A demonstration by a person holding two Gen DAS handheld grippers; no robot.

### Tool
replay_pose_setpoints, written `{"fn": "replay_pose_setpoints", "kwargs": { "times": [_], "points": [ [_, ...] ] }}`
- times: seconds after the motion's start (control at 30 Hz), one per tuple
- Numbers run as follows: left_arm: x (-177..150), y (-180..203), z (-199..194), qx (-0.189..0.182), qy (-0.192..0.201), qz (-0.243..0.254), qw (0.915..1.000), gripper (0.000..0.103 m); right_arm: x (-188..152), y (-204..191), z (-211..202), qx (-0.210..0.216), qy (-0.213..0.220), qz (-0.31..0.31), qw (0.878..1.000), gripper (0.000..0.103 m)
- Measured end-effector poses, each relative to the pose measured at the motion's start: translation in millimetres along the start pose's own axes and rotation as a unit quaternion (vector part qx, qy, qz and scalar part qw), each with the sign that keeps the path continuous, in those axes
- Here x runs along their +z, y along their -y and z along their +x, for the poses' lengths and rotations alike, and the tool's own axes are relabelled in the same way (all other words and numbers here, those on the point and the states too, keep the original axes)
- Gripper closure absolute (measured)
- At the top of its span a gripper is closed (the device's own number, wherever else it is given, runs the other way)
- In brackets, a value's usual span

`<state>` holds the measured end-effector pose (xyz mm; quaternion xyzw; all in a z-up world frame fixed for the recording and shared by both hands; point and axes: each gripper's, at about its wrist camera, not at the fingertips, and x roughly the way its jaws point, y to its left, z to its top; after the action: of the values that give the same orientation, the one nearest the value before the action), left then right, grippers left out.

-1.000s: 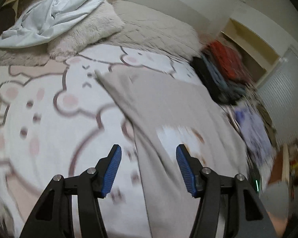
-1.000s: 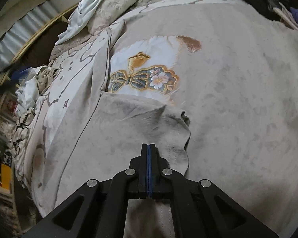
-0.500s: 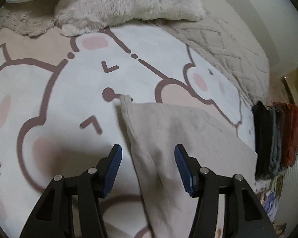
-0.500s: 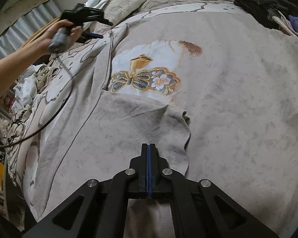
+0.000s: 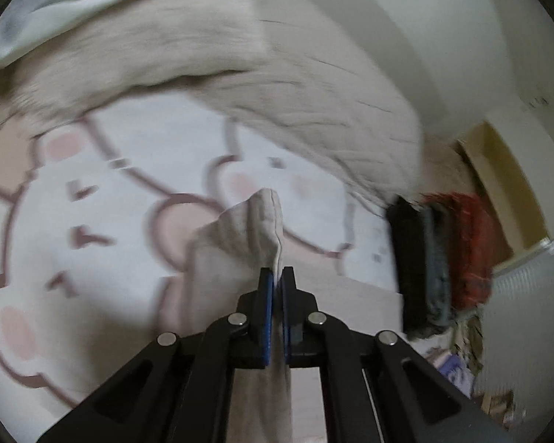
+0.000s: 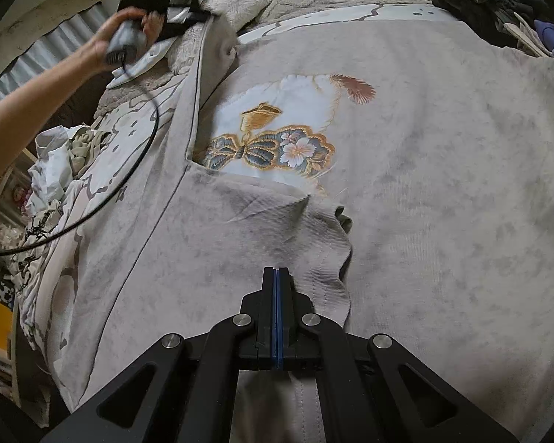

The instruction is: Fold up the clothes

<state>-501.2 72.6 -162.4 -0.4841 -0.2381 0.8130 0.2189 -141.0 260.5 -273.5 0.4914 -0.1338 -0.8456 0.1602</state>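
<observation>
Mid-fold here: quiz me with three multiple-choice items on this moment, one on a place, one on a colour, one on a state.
1. Where is the printed design on the beige shirt?
A. beyond the right gripper
B. under the pillow
C. on the clothes stack

2. What colour are the gripper pads?
A. red
B. blue
C. green

3. What is the left gripper doing?
A. standing open
B. shut on nothing
C. pinching a shirt corner

Answers: 1 A, the print lies ahead of its fingers. 2 B, blue faces show. 3 C, fabric sits between the jaws.
</observation>
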Motion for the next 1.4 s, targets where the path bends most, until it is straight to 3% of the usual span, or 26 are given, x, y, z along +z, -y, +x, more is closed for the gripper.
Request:
{"fn": "replay_pose_setpoints", "kwargs": {
  "times": [0.07,0.17,0.2,0.23,0.3,0.33,0.47,0.57,0.67,0.8,0.9,1.0,1.1,1.17,1.27,1.4],
  "points": [
    [-1.8,20.8,22.0,-0.005,-0.013,0.011,0.9998,0.099,0.0,-0.6,0.1,-0.001,0.001,-0.001,1.0,0.103],
    [-12.9,34.2,64.1,0.022,-0.058,0.01,0.998,0.098,0.3,-2.5,-0.3,-0.004,0.002,-0.003,1.0,0.103],
    [-17.3,33.1,77.7,0.032,-0.076,0.001,0.9966,0.093,0.5,-3.2,-0.4,-0.005,0.003,-0.005,1.0,0.103],
    [-20.5,31.5,86.8,0.034,-0.088,-0.012,0.9954,0.086,0.5,-3.2,-0.5,-0.006,0.003,-0.005,1.0,0.103],
    [-24.5,29.3,92.1,0.019,-0.094,-0.04,0.9946,0.05,0.4,-2.9,-0.9,-0.007,0.003,-0.007,1.0,0.103],
    [-24.8,28.2,91.5,0.01,-0.094,-0.051,0.9942,0.046,0.3,-3.0,-1.0,-0.008,0.004,-0.007,1.0,0.103],
    [-11.5,24.1,58.8,-0.027,-0.069,-0.06,0.9954,0.044,0.1,-3.1,-1.4,-0.007,0.006,-0.007,1.0,0.103],
    [-10.1,17.5,16.0,-0.006,-0.057,-0.01,0.9983,0.044,0.0,-3.4,-1.4,-0.008,0.007,-0.009,1.0,0.103],
    [-32.4,4.2,-25.7,0.029,-0.06,0.053,0.9964,0.044,-0.3,-4.5,-1.7,-0.011,0.008,-0.011,1.0,0.103],
    [-113.5,-19.9,-89.1,0.068,-0.092,0.141,0.9833,0.044,-2.6,-2.5,-7.2,-0.007,-0.001,-0.001,1.0,0.103],
    [-185.1,-35.9,-126.4,0.079,-0.123,0.173,0.9741,0.044,-7.8,-1.7,-15.4,-0.005,-0.02,0.008,1.0,0.103],
    [-262.9,-49.1,-156.8,0.079,-0.145,0.164,0.9726,0.044,-15.6,-5.7,-31.0,-0.013,-0.052,0.003,0.999,0.103],
    [-328.1,-54.2,-175.1,0.084,-0.153,0.154,0.9727,0.044,-24.2,-11.6,-70.6,-0.002,-0.016,0.01,1.0,0.103],
    [-368.2,-56.8,-182.9,0.085,-0.159,0.145,0.9727,0.044,-36.7,-16.2,-79.3,-0.01,-0.037,0.0,0.999,0.103],
    [-404.1,-53.4,-188.0,0.108,-0.162,0.16,0.9678,0.044,-61.7,-19.1,-72.2,-0.052,-0.092,-0.026,0.994,0.103],
    [-425.9,-30.0,-189.2,0.171,-0.149,0.221,0.9485,0.044,-88.2,-15.9,-87.5,-0.044,-0.08,-0.012,0.996,0.103]
  ]
}}
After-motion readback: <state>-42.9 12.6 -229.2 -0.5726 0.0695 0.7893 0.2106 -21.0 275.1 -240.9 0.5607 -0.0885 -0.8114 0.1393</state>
